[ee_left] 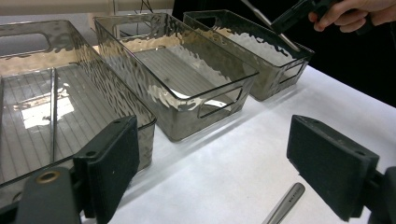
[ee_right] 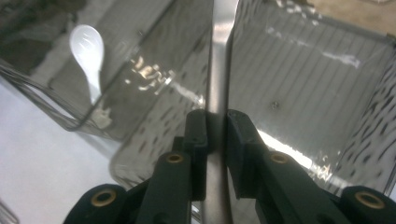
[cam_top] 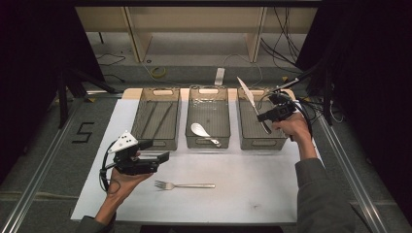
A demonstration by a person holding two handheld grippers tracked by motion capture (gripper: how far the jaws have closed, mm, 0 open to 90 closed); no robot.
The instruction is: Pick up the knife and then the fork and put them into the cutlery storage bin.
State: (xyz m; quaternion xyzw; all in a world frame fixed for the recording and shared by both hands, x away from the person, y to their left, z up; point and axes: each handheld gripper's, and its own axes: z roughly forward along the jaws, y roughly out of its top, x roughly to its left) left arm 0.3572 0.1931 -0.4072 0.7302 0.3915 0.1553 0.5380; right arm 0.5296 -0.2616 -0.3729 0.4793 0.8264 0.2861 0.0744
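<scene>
White table sheet (cam_top: pixel 252 189), three clear ribbed bins along far edge. Right bin (cam_top: pixel 252 138) under right gripper (cam_top: pixel 265 116), clamped on knife (cam_top: pixel 248 92) by its handle, blade tilted up and away. Best lowered flat along bin length, released low, clear of rim. Middle bin (cam_top: pixel 209 138) holding white spoon (cam_top: pixel 199 130). Left bin (cam_top: pixel 158 141) with thin sticks inside. Left gripper (cam_top: pixel 163 158) hovering released, nothing between pads. Fork (cam_top: pixel 184 185) on sheet, next likely. Handle stamp illegible. Floor marking "5" (cam_top: pixel 83 132).
</scene>
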